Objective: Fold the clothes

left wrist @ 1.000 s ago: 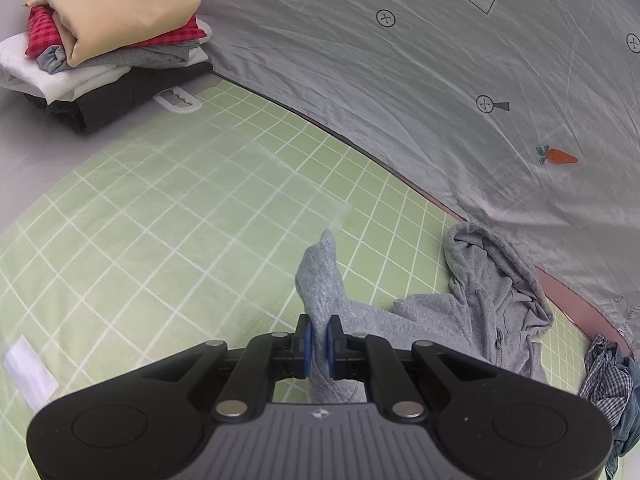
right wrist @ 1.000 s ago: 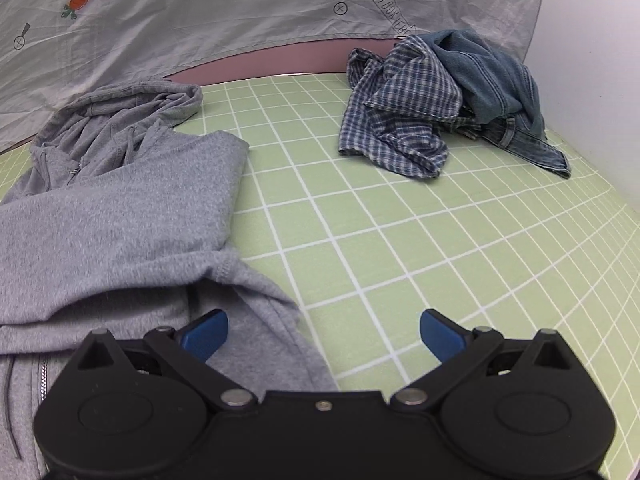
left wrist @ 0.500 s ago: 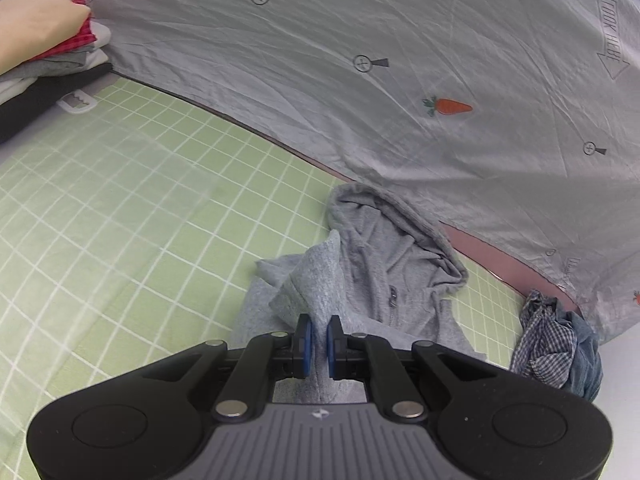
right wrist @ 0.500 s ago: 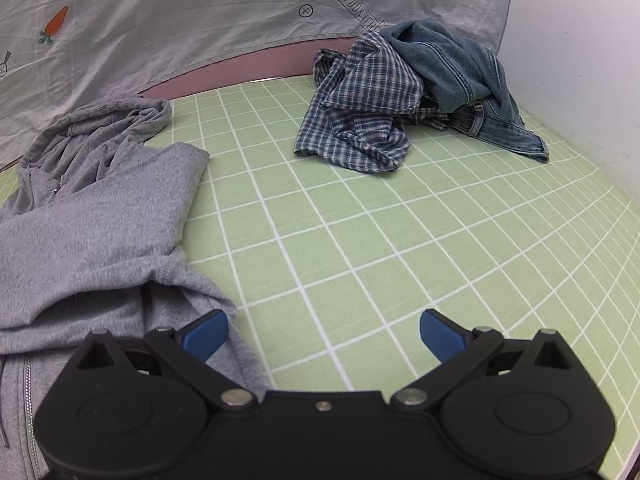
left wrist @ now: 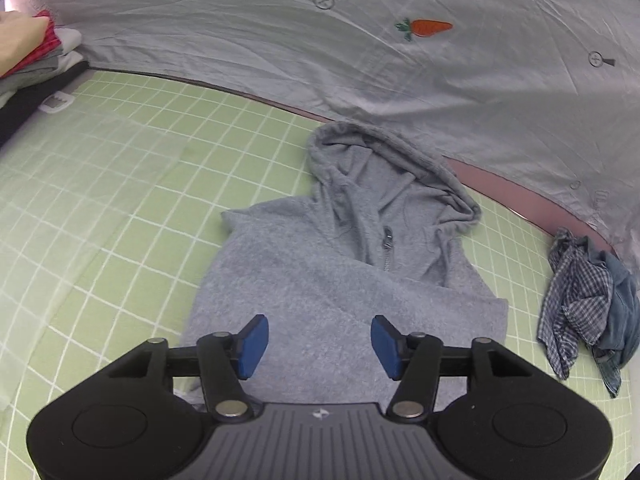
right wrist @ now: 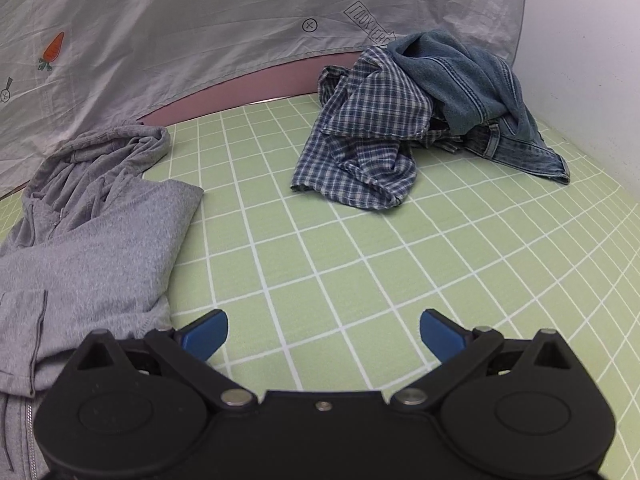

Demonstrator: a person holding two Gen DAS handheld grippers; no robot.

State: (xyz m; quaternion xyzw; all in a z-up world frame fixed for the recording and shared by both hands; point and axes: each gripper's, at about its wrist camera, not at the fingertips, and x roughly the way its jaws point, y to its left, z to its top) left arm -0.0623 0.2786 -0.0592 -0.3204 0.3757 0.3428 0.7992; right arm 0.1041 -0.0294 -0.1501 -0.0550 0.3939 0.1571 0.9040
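A grey zip hoodie (left wrist: 332,280) lies flat on the green checked sheet (left wrist: 120,184), hood toward the back, with both sleeves folded in over its body. My left gripper (left wrist: 319,345) hovers open just above the hoodie's lower body, nothing between its blue pads. In the right wrist view the same hoodie (right wrist: 92,236) lies at the left. My right gripper (right wrist: 323,332) stands open over bare sheet beside the hoodie's right edge, holding nothing.
A crumpled blue checked shirt (right wrist: 364,136) and denim garment (right wrist: 476,92) are piled at the back right. A stack of folded clothes (left wrist: 28,56) sits far left. A grey carrot-print cloth (left wrist: 360,40) hangs behind. A white wall (right wrist: 592,60) borders the right.
My left gripper carried the hoodie's sleeve rightward over its body, then opened and let it go. The right gripper stayed open and drifted a little to the right.
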